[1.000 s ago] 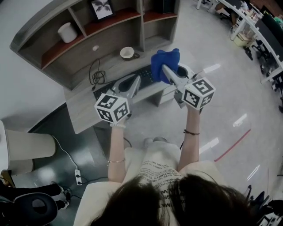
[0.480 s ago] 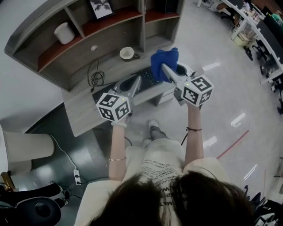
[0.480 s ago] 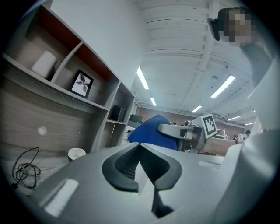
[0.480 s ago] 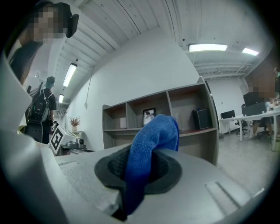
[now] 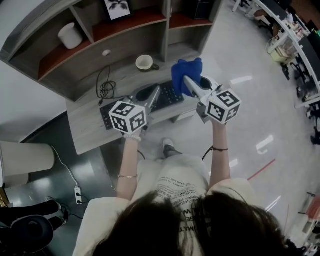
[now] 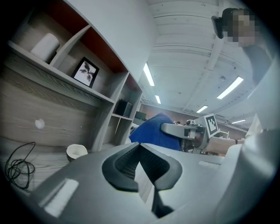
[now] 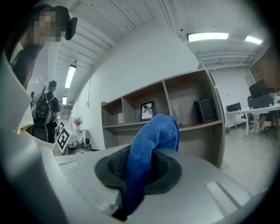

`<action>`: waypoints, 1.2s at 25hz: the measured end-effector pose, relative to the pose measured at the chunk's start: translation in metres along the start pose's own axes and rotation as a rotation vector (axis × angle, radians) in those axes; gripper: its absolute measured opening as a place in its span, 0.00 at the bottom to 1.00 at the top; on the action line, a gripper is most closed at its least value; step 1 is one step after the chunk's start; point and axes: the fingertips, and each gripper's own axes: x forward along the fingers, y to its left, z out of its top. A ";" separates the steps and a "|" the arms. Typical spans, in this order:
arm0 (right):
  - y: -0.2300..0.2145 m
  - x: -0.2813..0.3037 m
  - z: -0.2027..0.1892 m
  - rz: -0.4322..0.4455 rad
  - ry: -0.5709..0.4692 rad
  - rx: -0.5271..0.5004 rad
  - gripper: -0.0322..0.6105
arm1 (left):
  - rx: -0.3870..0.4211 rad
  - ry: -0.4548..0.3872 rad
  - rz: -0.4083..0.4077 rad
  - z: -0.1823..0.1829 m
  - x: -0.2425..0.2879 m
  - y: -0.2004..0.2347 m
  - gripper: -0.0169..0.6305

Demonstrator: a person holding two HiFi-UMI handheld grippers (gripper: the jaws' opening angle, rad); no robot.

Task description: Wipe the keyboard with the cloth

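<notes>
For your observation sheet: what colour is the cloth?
The cloth is blue, clearest in the right gripper view.

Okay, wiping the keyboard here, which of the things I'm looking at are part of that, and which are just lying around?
For the job: blue cloth, clamped in the right gripper; keyboard on the desk; left gripper, shut and empty.
Just lying about: cup, coiled cable, white pot and framed picture on the shelves.

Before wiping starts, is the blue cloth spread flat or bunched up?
Bunched: the cloth bulges in a wad, pinched in the right gripper.
</notes>
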 end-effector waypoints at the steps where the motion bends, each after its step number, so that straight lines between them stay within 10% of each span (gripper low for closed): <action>1: -0.003 0.001 -0.003 0.008 0.011 -0.002 0.14 | -0.009 0.005 0.003 -0.003 0.004 0.002 0.01; 30: -0.069 0.025 -0.109 0.102 0.266 0.021 0.14 | -0.208 0.086 0.101 -0.078 0.064 0.026 0.01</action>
